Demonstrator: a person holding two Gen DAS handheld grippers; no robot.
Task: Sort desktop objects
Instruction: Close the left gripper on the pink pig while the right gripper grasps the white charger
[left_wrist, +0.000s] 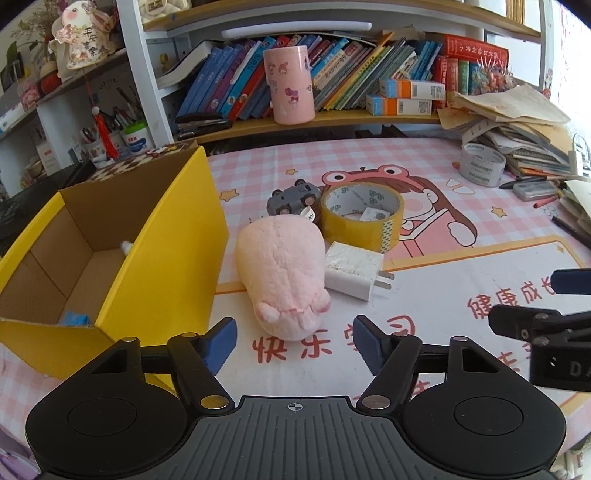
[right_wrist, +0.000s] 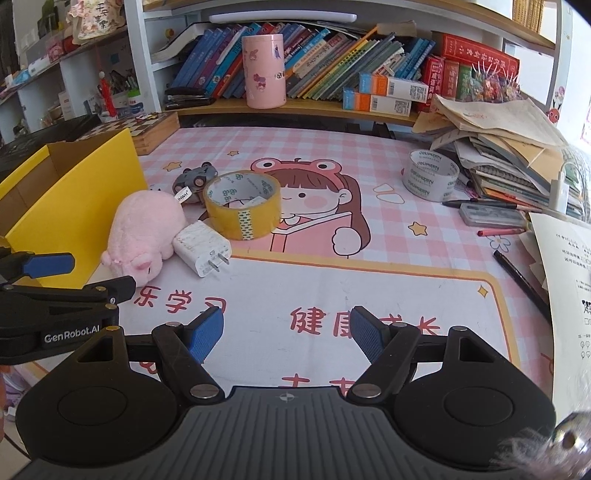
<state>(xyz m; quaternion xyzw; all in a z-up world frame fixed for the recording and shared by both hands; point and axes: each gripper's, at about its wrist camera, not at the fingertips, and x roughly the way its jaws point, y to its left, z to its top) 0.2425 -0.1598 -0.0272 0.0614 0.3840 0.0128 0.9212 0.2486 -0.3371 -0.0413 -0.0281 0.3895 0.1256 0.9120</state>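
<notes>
A pink plush pig (left_wrist: 282, 275) (right_wrist: 146, 230) lies on the desk mat beside a yellow cardboard box (left_wrist: 162, 236) (right_wrist: 74, 199). A white charger plug (left_wrist: 354, 271) (right_wrist: 202, 248) touches the pig. A yellow tape roll (left_wrist: 362, 216) (right_wrist: 242, 208) and a small grey toy car (left_wrist: 293, 199) (right_wrist: 195, 177) sit behind. My left gripper (left_wrist: 293, 341) is open and empty, just in front of the pig. My right gripper (right_wrist: 286, 334) is open and empty over the mat's printed characters. The box holds a small white item (left_wrist: 126, 246) and something blue (left_wrist: 75, 318).
A grey tape roll (right_wrist: 430, 173) (left_wrist: 482, 162), pens (right_wrist: 521, 280), a clear case (right_wrist: 493, 215) and a heap of books and papers (right_wrist: 509, 147) lie at the right. A pink canister (left_wrist: 289, 85) (right_wrist: 264, 70) stands on the bookshelf. A chessboard box (right_wrist: 147, 127) is behind the yellow box.
</notes>
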